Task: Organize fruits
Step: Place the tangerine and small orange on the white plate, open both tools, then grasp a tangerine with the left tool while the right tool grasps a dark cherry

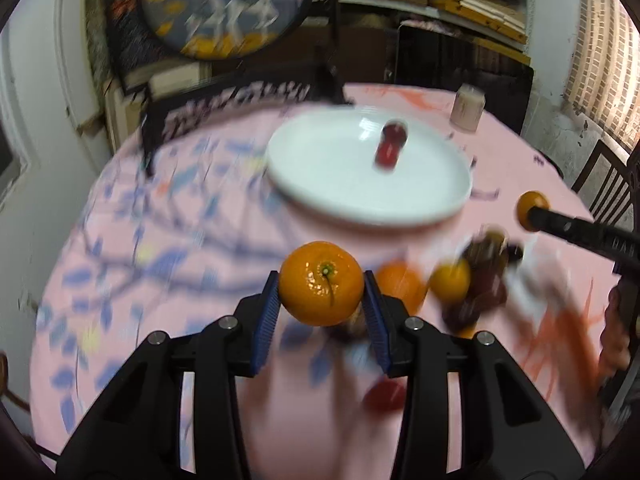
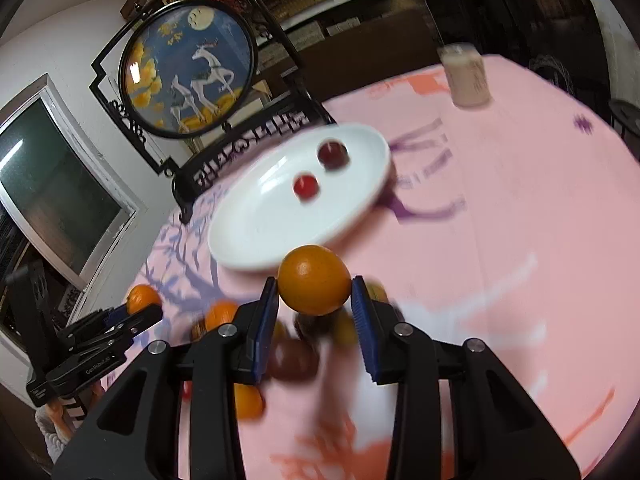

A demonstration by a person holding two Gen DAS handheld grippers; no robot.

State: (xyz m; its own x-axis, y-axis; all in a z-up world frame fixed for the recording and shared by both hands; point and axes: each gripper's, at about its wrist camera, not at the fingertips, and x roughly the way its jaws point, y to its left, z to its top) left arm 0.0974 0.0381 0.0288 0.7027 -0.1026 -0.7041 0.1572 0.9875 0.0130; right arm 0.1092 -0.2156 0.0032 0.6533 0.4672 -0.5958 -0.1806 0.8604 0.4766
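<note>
Left wrist view: left gripper [image 1: 322, 300] clamped on round orange mandarin with green stem [image 1: 321, 282], short of round white plate [image 1: 320, 200]. Right wrist view: right gripper [image 2: 316, 306] clamped on smooth orange fruit [image 2: 313, 280]; two small red fruits [image 2: 306, 187] plated, blurred fruit pile [image 2: 296, 356] left on pink tablecloth [image 2: 500, 240]

right gripper [image 2: 316, 296] | jaws clamp orange [image 2: 314, 280]; plate [image 2: 248, 240] beyond

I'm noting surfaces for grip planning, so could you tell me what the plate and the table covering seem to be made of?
White plate: probably glazed ceramic or porcelain, given its smooth, glossy surface with bright reflections; melamine is possible. Pink table covering: seems to be matte printed fabric, with no shine and a branch pattern.
</note>
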